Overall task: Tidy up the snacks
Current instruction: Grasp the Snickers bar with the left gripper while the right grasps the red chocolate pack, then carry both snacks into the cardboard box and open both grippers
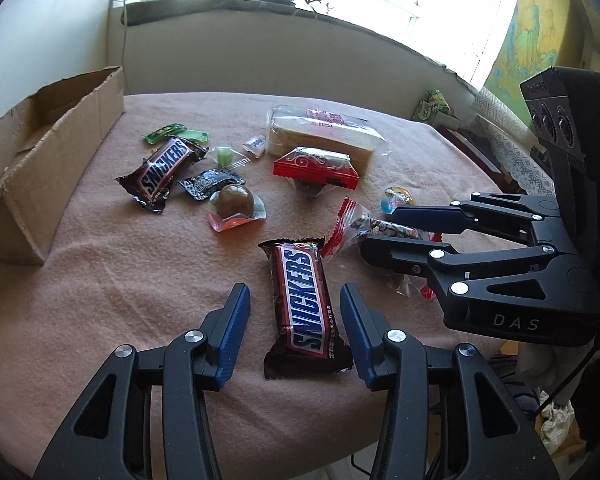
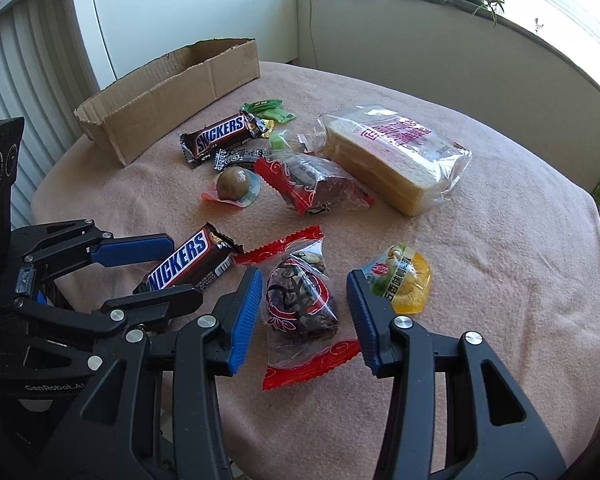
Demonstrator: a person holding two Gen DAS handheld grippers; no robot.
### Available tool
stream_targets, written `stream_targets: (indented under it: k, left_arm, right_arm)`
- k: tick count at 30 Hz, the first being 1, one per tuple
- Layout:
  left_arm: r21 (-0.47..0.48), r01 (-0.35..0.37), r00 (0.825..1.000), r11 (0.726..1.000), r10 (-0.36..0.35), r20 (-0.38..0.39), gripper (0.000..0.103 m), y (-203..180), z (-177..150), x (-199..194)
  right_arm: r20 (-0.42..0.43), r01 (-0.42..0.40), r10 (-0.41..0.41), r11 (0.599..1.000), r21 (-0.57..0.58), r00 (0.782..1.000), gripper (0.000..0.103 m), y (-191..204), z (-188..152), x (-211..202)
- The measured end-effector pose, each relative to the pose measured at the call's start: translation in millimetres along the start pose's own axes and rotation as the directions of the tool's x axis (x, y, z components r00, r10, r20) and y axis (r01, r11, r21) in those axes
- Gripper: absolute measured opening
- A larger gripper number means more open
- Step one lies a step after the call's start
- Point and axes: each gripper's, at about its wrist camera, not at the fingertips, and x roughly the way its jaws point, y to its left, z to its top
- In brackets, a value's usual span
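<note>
A Snickers bar [image 1: 304, 308] lies lengthwise on the pink cloth between the blue pads of my left gripper [image 1: 294, 292]. A gap shows on each side, so the gripper is open around the bar. A clear packet with red ends [image 2: 300, 312] holds a dark snack and lies between the pads of my right gripper [image 2: 304, 280], which stand close to its sides without pressing. In the right wrist view the left gripper [image 2: 156, 276] straddles the same Snickers bar [image 2: 188, 264]. The right gripper [image 1: 380, 236] shows at the right of the left wrist view, over the red-ended packet [image 1: 352, 232].
An open cardboard box [image 1: 52, 152] stands at the far left. Behind lie a second Snickers [image 2: 220, 138], a bread pack [image 2: 392, 156], a red-wrapped snack [image 2: 312, 184], a round brown item [image 2: 232, 186], green candies [image 2: 268, 110] and a yellow-green pouch [image 2: 400, 280]. The table's edge [image 1: 300, 440] is just below my grippers.
</note>
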Motion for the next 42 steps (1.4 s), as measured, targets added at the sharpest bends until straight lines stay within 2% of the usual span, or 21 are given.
stream_targets:
  k: [8, 19, 26, 33, 42]
  left_arm:
    - [0.016, -0.024, 1.000, 1.000, 0.024, 0.019, 0.027, 4, 1, 7]
    - [0.011, -0.016, 0.999, 1.000, 0.015, 0.035, 0.027, 9, 0, 2]
    - [-0.005, -0.020, 0.997, 1.000, 0.020, 0.075, 0.027, 18, 4, -15]
    - [-0.027, -0.036, 0.990, 0.999, 0.039, 0.137, 0.027, 40, 17, -41]
    - [-0.064, -0.135, 0.963, 0.989, 0.146, 0.226, 0.027, 90, 43, -78]
  right_arm:
    - [-0.063, 0.014, -0.016, 0.999, -0.033, 0.998, 0.042, 2, -5, 11]
    - [-0.052, 0.004, -0.004, 1.000, 0.010, 0.999, 0.039, 1, -6, 5]
    - [-0.021, -0.001, 0.002, 0.999, 0.036, 1.000, 0.038, 4, -3, -11]
    - [0.037, -0.018, 0.018, 1.000, 0.009, 0.999, 0.038, 23, 23, -32]
    - [0.091, -0.052, 0.054, 0.998, -0.029, 0.994, 0.038, 55, 81, -26]
